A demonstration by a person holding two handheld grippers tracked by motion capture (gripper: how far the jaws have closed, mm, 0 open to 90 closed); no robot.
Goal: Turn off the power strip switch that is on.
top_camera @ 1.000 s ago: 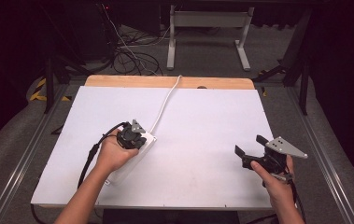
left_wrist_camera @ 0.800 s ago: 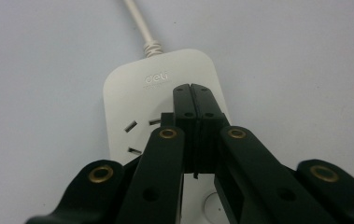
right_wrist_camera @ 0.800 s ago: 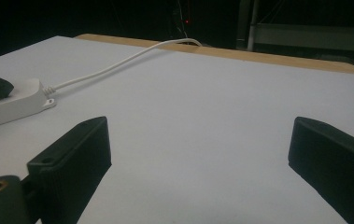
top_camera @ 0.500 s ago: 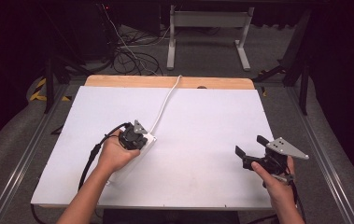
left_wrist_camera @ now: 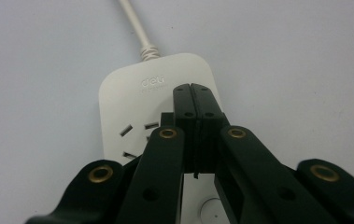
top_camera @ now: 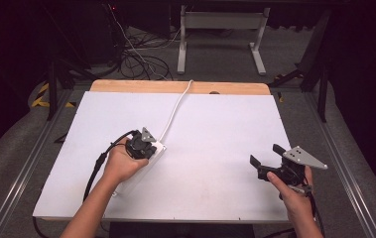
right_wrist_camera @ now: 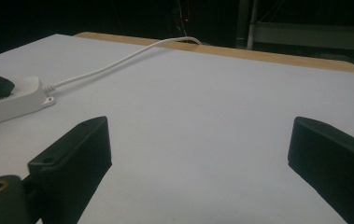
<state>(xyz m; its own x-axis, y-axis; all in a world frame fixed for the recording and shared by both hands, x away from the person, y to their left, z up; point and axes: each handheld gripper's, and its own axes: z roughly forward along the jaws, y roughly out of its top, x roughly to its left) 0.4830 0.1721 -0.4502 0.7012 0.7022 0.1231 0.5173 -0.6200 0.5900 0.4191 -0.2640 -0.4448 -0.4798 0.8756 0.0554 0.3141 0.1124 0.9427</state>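
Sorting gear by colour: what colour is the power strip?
White; the power strip shows best in the left gripper view.

Black fingers (left_wrist_camera: pixel 191 100) with brass rivets, trailing black cable (top_camera: pixel 97 166).

Lab: dark room, white table (top_camera: pixel 215 129) on metal frame, floor cables (top_camera: pixel 141 62).
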